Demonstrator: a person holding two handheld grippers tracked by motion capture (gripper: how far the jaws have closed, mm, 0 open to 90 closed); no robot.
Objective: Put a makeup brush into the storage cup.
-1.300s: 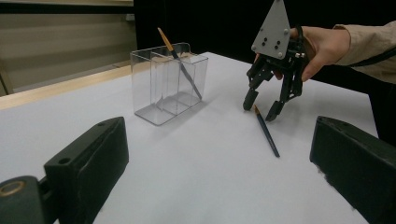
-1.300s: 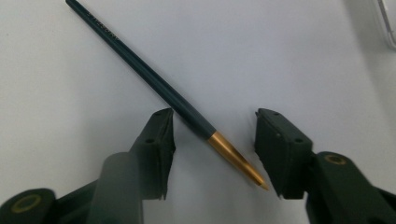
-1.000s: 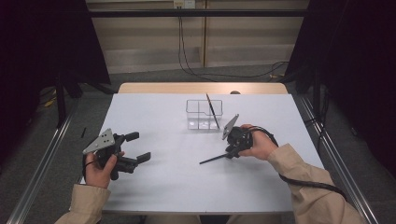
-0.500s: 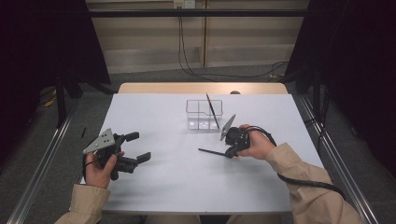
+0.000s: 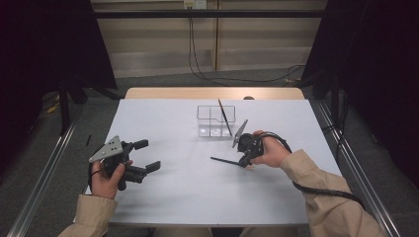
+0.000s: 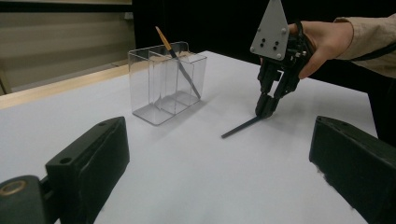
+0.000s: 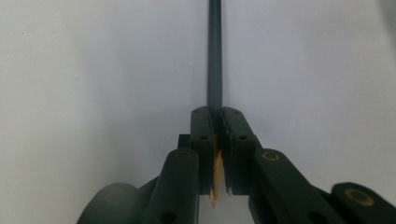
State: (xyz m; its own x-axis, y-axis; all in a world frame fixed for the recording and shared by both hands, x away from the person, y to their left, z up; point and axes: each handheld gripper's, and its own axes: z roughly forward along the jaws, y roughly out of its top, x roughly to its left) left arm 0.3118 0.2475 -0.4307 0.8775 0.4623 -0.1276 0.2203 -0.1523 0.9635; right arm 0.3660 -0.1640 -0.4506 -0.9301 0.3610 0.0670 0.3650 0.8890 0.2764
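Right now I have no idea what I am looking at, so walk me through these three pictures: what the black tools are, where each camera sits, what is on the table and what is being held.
A person sits at a white table with a hand-held clamp tool in each hand; each has two black jaws.

The high view looks down from above the person. The other two cameras ride on the tools and look along their jaws.

On the table stands a clear plastic holder with compartments, with one pencil leaning in it.

The right gripper is shut on a second dark pencil, seen up close in its own view, its far end near the table.

The left gripper is open and holds nothing.
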